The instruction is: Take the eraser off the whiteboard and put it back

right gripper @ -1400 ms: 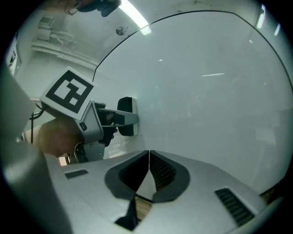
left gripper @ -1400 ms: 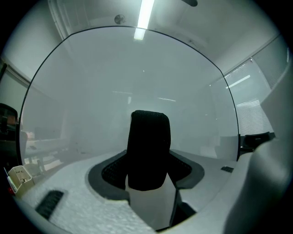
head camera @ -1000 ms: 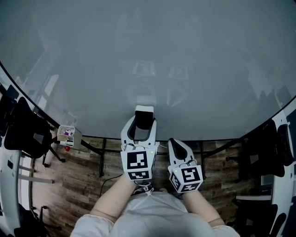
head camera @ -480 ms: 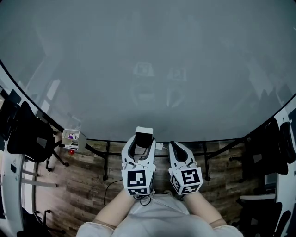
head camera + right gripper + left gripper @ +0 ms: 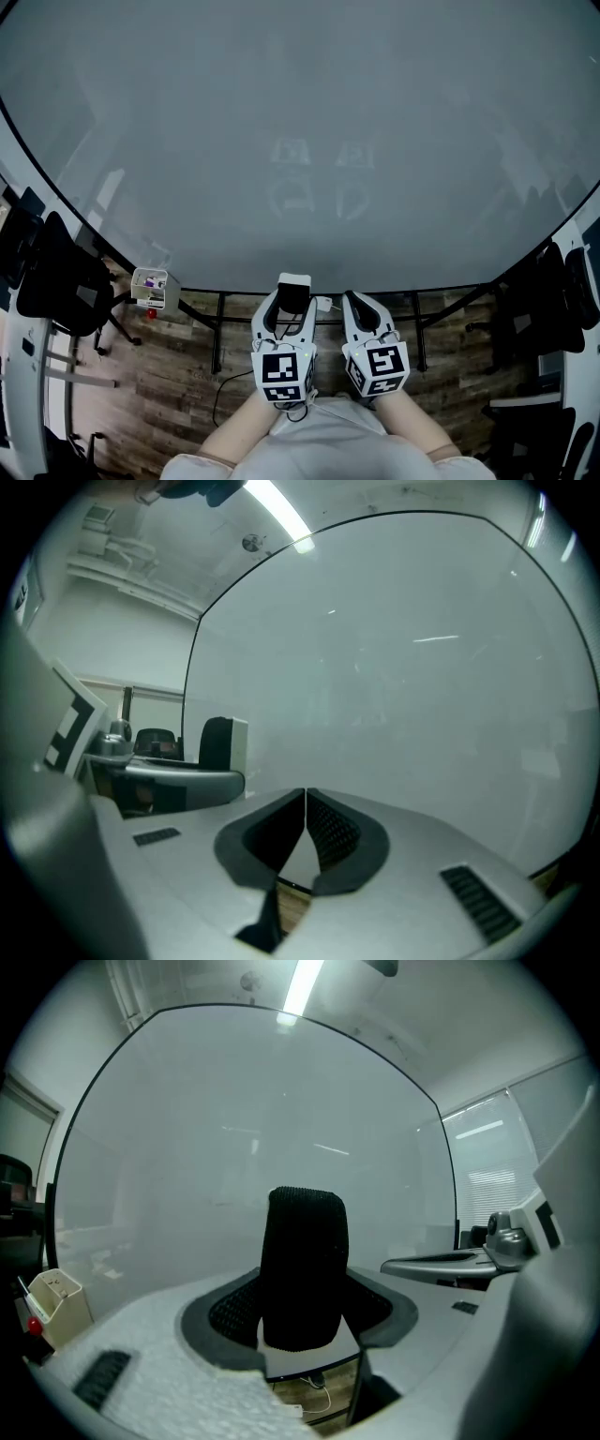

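Observation:
The eraser [image 5: 293, 290], a black felt block with a white back, stands upright between the jaws of my left gripper [image 5: 292, 298], which is shut on it. It is just off the lower edge of the whiteboard [image 5: 300, 141], not touching it. In the left gripper view the eraser [image 5: 303, 1269] fills the middle, felt side toward the camera, in front of the whiteboard [image 5: 187, 1147]. My right gripper [image 5: 356, 304] hangs beside it, shut with nothing held; its pads meet in the right gripper view [image 5: 306, 829]. There the eraser [image 5: 225, 743] shows at the left.
A small white box [image 5: 150, 287] with markers hangs at the board's lower left. Black office chairs stand at the left [image 5: 52, 277] and right [image 5: 553, 300]. The board's stand legs [image 5: 217, 333] rest on a wooden floor.
My left gripper, still holding the eraser, has come down and back off the whiteboard toward the body. It is now level with the right gripper, which has stayed put.

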A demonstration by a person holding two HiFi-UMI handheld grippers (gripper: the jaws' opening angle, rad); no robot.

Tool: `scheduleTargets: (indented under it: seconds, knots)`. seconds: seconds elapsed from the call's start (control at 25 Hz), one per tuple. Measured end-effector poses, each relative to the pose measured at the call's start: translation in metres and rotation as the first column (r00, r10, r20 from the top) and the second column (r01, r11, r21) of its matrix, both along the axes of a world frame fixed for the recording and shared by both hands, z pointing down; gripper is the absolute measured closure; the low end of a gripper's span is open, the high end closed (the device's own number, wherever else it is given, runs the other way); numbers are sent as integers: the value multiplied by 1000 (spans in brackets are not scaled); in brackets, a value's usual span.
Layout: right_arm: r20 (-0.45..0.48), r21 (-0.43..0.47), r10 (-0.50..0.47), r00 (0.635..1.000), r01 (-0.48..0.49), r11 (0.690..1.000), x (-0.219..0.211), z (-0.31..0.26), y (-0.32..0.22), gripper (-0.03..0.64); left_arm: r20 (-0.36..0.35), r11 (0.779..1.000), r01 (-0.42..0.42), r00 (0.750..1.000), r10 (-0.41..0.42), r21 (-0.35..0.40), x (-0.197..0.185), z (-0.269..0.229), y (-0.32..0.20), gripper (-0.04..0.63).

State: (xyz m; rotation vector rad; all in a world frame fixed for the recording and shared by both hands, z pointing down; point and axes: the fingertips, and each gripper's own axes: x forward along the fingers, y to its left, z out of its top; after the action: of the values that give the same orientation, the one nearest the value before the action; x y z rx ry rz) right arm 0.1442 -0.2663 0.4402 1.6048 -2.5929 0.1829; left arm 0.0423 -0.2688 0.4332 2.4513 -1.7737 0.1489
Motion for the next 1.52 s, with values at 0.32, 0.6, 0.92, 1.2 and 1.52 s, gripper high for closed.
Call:
scheduleTargets:
  seconds: [0.32,0.6,0.92,1.2,1.52]
  knots:
    - [-5,6,2,1000,-2,1000,-2,-1,2,589,19,999,12,1000,-12,33,-4,-8,0,347]
    - [-3,3,2,1000,-2,1000,-4,0,1,589,15,1000,3,1000,-3,12,-2,-6,-3,347]
    - [-29,8,-5,1000,6,1000,1,-1,-5,589,-7,1000,0,1000,0,5,3,-11,-15,347]
    - [-21,1,-6,1000,6,1000,5,-1,-15,589,4,996,21,1000,-22,85,-1,-53,-40,347]
    - [-33,21,-10,999,10,1000,6,-5,-27,589,21,990,14,1000,-17,140,4,-77,-61,347]
